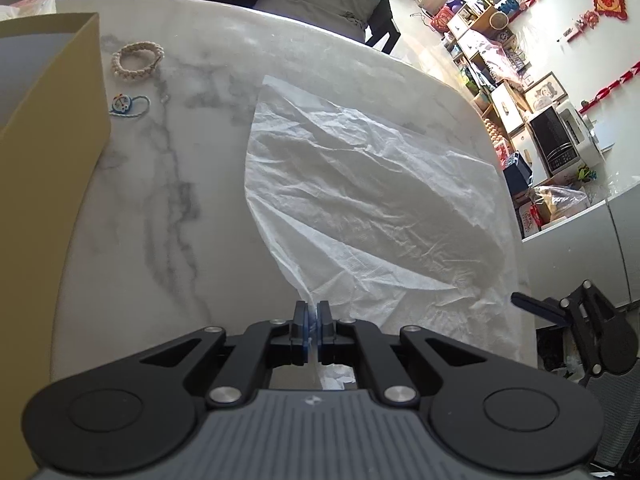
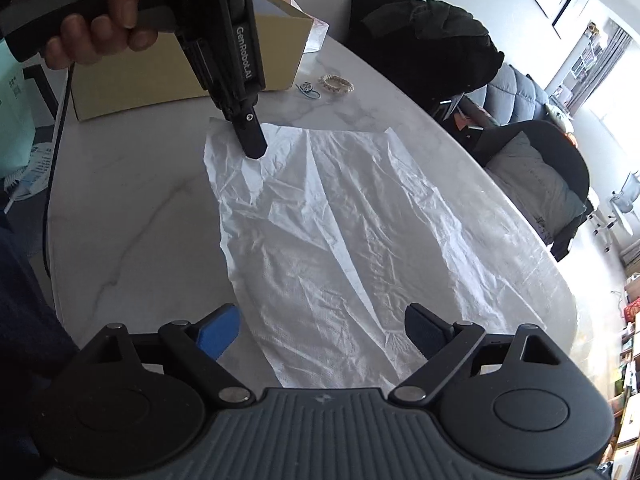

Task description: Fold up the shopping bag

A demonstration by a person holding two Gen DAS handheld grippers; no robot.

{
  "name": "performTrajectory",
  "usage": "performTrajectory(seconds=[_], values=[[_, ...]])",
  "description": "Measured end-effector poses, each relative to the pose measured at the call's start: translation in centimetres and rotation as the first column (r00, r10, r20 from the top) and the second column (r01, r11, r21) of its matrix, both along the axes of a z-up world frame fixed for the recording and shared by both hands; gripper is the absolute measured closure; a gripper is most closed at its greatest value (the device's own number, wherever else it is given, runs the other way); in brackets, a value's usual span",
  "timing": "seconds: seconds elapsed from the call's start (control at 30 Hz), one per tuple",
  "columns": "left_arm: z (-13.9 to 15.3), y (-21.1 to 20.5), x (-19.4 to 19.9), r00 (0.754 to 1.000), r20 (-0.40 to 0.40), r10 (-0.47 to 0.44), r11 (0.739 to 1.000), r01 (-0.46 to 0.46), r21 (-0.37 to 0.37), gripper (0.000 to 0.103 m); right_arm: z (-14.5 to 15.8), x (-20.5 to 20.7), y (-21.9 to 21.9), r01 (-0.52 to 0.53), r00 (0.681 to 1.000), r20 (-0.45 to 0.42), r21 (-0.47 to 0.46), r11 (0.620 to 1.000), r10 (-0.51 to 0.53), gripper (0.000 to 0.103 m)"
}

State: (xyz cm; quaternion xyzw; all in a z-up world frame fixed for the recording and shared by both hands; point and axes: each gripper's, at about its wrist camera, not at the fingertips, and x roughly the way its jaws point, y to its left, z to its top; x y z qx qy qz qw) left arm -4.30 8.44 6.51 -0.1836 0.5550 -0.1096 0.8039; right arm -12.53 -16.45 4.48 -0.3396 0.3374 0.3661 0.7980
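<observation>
A crumpled white plastic shopping bag (image 1: 360,200) lies spread flat on the marble table (image 1: 160,208). In the left wrist view my left gripper (image 1: 312,316) is shut on a pinched corner of the bag, lifting that edge slightly. The right wrist view shows the same left gripper (image 2: 254,146), held in a person's hand (image 2: 92,28), pinching the far left corner of the bag (image 2: 340,240). My right gripper (image 2: 320,332) hovers over the bag's near end with its jaws wide apart and nothing gripped between the blue pads (image 2: 218,332). One of its fingers (image 1: 536,306) shows at the right edge of the left wrist view.
An open cardboard box (image 2: 160,68) stands on the table beyond the bag. Beside it lie a braided bracelet (image 1: 136,60) and a small blue charm on a cord (image 1: 128,105). Chairs with cushions (image 2: 532,184) stand along the table's curved far edge.
</observation>
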Motion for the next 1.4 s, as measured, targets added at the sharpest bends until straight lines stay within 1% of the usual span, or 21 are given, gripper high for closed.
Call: performTrajectory(seconds=[0.07, 0.1, 0.27, 0.3, 0.33, 0.37, 0.4, 0.5, 0.53, 0.57, 0.6, 0.63, 0.67, 0.7, 0.83, 0.87, 0.9, 1.0, 1.13, 1.3, 1.4], values=[[0.2, 0.1, 0.1, 1.0, -0.009, 0.015, 1.0, -0.016, -0.027, 0.102, -0.7, -0.2, 0.5, -0.052, 0.999, 0.009, -0.025, 0.998, 0.052, 0.014], [0.3, 0.2, 0.2, 1.0, -0.011, 0.023, 0.999, -0.023, -0.035, 0.101, -1.1, -0.3, 0.8, -0.074, 0.997, 0.009, -0.037, 0.997, 0.074, 0.019], [1.2, -0.2, 0.3, 1.0, 0.002, 0.018, 0.999, -0.018, -0.039, 0.101, -3.2, 0.0, 2.1, -0.109, 0.994, 0.011, -0.097, 0.989, 0.11, 0.052], [1.4, -0.3, 0.3, 1.0, 0.009, 0.012, 1.0, -0.012, -0.028, 0.101, -3.3, 0.5, 2.1, -0.096, 0.995, 0.006, -0.088, 0.991, 0.097, 0.06], [1.5, -0.5, 0.2, 1.0, 0.016, 0.005, 1.0, -0.005, -0.017, 0.101, -3.3, 1.0, 2.0, -0.076, 0.997, -0.015, -0.074, 0.994, 0.075, 0.079], [1.6, -0.6, 0.2, 1.0, 0.024, -0.007, 1.0, 0.007, 0.002, 0.101, -3.3, 1.6, 1.7, -0.05, 0.998, -0.05, -0.057, 0.997, 0.047, 0.091], [1.7, -0.8, 0.2, 0.999, 0.03, -0.02, 1.0, 0.02, 0.013, 0.101, -3.3, 2.3, 1.5, -0.024, 0.996, -0.086, -0.04, 0.999, 0.02, 0.1], [2.0, -1.3, -0.1, 0.996, 0.055, -0.073, 0.994, 0.068, 0.089, 0.094, -2.9, 3.4, 0.6, 0.024, 0.988, -0.153, 0.0, 1.0, -0.024, 0.1], [2.1, -1.4, -0.2, 0.994, 0.066, -0.086, 0.991, 0.078, 0.109, 0.086, -2.8, 3.4, 0.4, 0.025, 0.987, -0.156, 0.0, 1.0, -0.025, 0.1], [2.2, -1.4, -0.3, 0.992, 0.077, -0.1, 0.988, 0.089, 0.129, 0.069, -2.7, 3.5, 0.2, 0.027, 0.987, -0.157, -0.002, 1.0, -0.027, 0.1], [2.4, -1.5, -0.3, 0.99, 0.089, -0.113, 0.984, 0.099, 0.15, 0.061, -2.6, 3.5, 0.0, 0.03, 0.987, -0.157, -0.003, 1.0, -0.03, 0.1], [2.7, -1.5, -0.5, 0.984, 0.119, -0.131, 0.978, 0.109, 0.175, 0.047, -2.5, 3.5, -0.2, 0.036, 0.987, -0.158, -0.003, 0.999, -0.036, 0.1], [2.9, -1.6, -0.6, 0.978, 0.139, -0.152, 0.973, 0.123, 0.197, 0.042, -2.3, 3.6, -0.4, 0.042, 0.986, -0.162, -0.001, 0.999, -0.041, 0.099], [3.1, -1.7, -0.8, 0.972, 0.159, -0.174, 0.966, 0.137, 0.219, 0.041, -2.2, 3.7, -0.5, 0.049, 0.985, -0.166, 0.002, 0.999, -0.048, 0.098], [3.2, -2.4, -1.4, 0.929, 0.194, -0.315, 0.92, 0.249, 0.302, 0.029, -1.7, 4.3, -1.1, 0.076, 0.98, -0.184, 0.007, 0.997, -0.074, 0.097], [3.2, -2.7, -1.7, 0.904, 0.204, -0.377, 0.895, 0.299, 0.33, 0.027, -1.5, 4.4, -1.2, 0.081, 0.979, -0.188, 0.007, 0.997, -0.078, 0.097], [3.2, -2.9, -2.0, 0.891, 0.21, -0.403, 0.883, 0.318, 0.346, 0.026, -1.4, 4.5, -1.4, 0.086, 0.978, -0.193, 0.007, 0.996, -0.083, 0.096], [2.8, -3.5, -2.6, 0.841, 0.221, -0.494, 0.827, 0.376, 0.418, 0.023, -1.1, 4.8, -1.7, 0.098, 0.974, -0.204, 0.01, 0.995, -0.094, 0.093], [2.1, -4.2, -2.9, 0.806, 0.227, -0.547, 0.798, 0.42, 0.433, 0.023, -0.9, 5.3, -2.3, 0.104, 0.968, -0.229, 0.016, 0.994, -0.098, 0.093], [1.7, -4.7, -3.4, 0.747, 0.244, -0.618, 0.757, 0.482, 0.442, 0.023, -0.3, 6.1, -3.1, 0.147, 0.955, -0.268, 0.047, 0.988, -0.129, 0.093], [1.5, -4.5, -3.5, 0.724, 0.256, -0.641, 0.745, 0.505, 0.437, 0.022, -0.2, 6.5, -3.3, 0.167, 0.95, -0.277, 0.053, 0.985, -0.146, 0.093]])
